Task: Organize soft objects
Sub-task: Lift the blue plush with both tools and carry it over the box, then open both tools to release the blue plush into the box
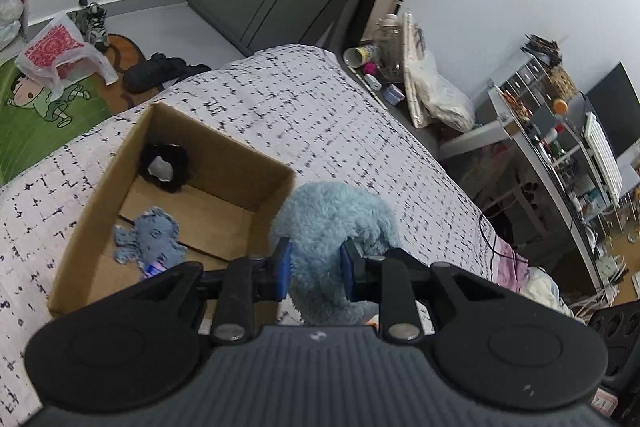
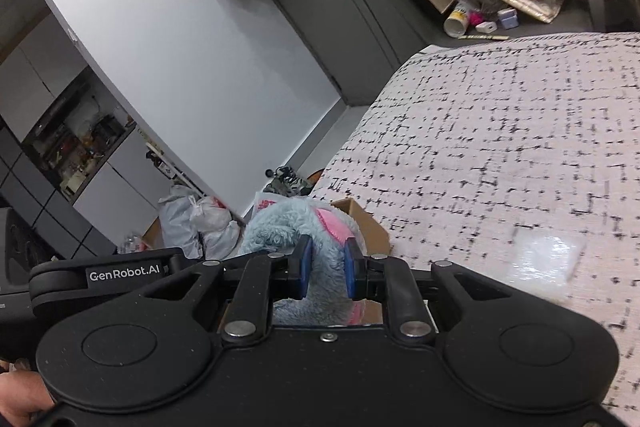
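Cardboard box (image 1: 224, 163) sits open on the bed (image 1: 312, 115) at the left, with a black scrunchie (image 1: 166, 167) at its far end and a small frayed blue plush (image 1: 150, 239) on its floor. Just right of its near corner, the left tool (image 1: 316, 269) is narrowed onto a fluffy light-blue plush toy (image 1: 332, 223), blue pads pressing both sides. From the right wrist view, the right tool (image 2: 325, 269) pinches the same toy (image 2: 280, 227), pink patches showing, held above the box corner (image 2: 372, 227). "GenRobot.AI" (image 2: 124, 273) is printed on the left tool's housing. Plastic bags (image 2: 196, 223) lie on the floor beyond; a clear packet (image 2: 548, 259) lies on the bedspread at right.
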A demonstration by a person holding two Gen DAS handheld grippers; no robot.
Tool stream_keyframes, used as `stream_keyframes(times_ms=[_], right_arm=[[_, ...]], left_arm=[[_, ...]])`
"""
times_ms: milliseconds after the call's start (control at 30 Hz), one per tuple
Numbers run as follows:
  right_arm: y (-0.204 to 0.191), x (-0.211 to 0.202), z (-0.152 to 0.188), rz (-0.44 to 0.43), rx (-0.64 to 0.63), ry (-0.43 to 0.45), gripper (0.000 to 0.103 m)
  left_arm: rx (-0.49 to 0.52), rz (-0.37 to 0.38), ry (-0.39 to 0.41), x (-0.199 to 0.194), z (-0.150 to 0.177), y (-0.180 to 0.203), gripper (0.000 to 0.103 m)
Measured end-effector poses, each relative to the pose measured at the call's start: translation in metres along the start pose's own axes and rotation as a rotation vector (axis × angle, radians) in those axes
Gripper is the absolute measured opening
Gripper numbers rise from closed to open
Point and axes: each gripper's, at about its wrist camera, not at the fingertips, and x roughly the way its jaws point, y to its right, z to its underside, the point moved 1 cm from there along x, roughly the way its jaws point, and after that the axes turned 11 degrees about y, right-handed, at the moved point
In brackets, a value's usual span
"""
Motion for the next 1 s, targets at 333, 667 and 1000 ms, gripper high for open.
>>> stream_keyframes(times_ms=[333, 667, 1000], right_arm=[[0.001, 0.027, 0.006, -0.016, 0.042, -0.038, 0.024], [0.009, 0.034, 0.006, 0.026, 0.051, -0.048, 0.024], [0.011, 0.031, 0.004, 0.033, 0.06, -0.055, 0.024]], left_arm=[[-0.049, -0.036, -0.015, 0.023, -0.021, -0.038, 0.021], [-0.088, -0.086, -0.005, 0.044, -0.03, -0.058, 0.02], [-0.078, -0.175, 0.031, 0.037, -0.039, -0.057, 0.031]])
